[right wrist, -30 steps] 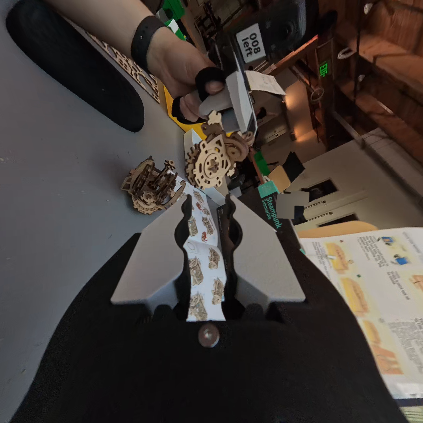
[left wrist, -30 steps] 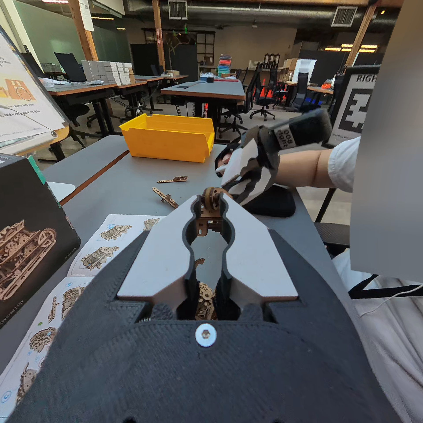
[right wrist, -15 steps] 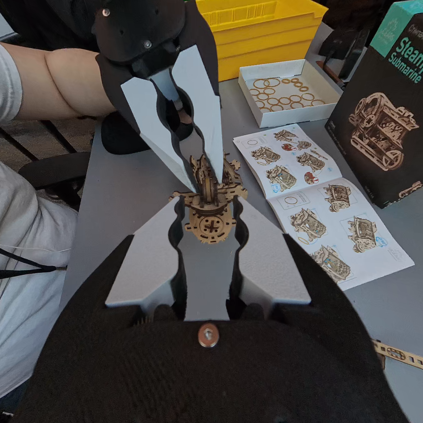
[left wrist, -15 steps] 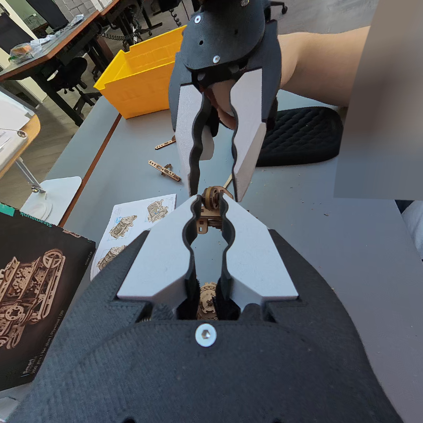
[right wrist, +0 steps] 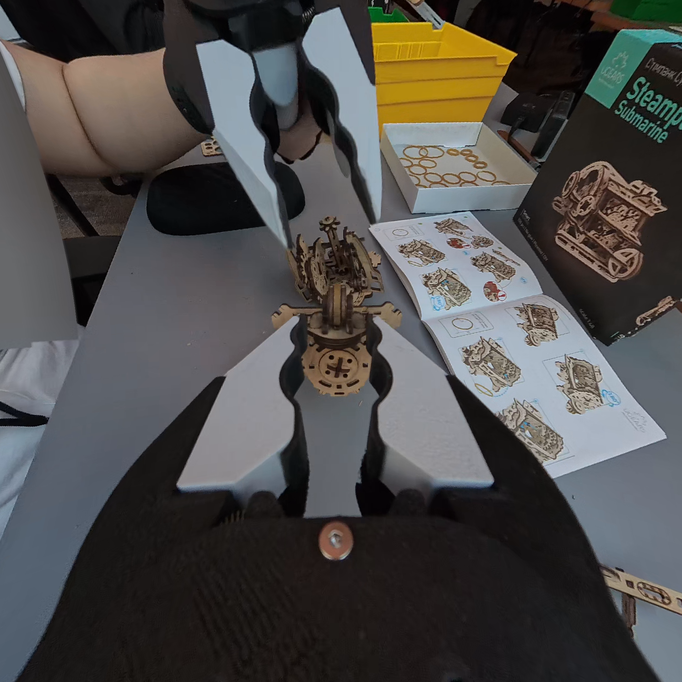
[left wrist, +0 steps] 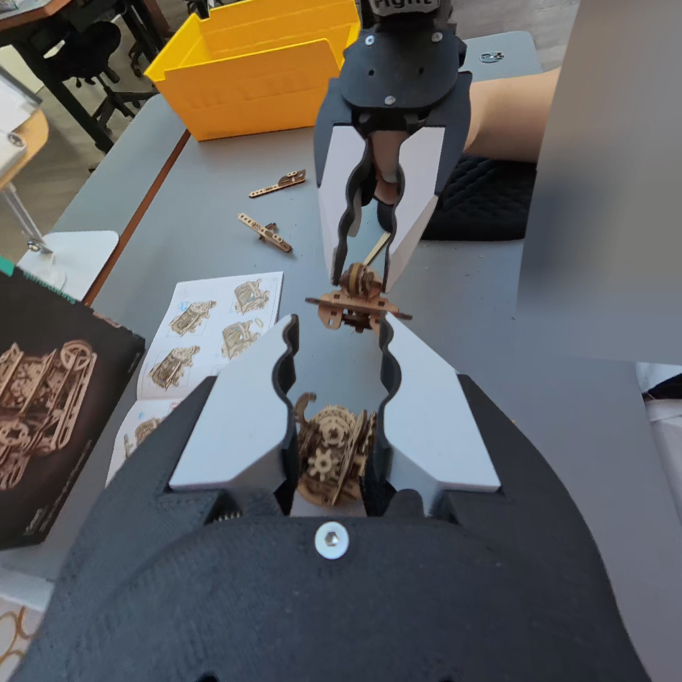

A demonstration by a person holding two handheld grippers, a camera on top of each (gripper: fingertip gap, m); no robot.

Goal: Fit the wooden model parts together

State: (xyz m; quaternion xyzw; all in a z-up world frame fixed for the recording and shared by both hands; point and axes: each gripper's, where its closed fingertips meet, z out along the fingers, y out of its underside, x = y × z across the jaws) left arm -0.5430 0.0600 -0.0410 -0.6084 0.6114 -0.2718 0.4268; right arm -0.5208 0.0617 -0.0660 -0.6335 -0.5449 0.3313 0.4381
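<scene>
Right hand-held gripper (right wrist: 335,332) pinches the wheel subassembly (right wrist: 335,347); left hand-held gripper (left wrist: 337,334) gapes empty (gear block (left wrist: 334,454) below). Align squarely before pressing.

You see a yellow bin (left wrist: 254,85) upper left, a black quilted pad (left wrist: 479,201) at right, tan wooden parts (right wrist: 334,321) centre, and a grey table (left wrist: 221,206).

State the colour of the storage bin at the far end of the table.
Yellow; the storage bin shows best in the left wrist view.
</scene>
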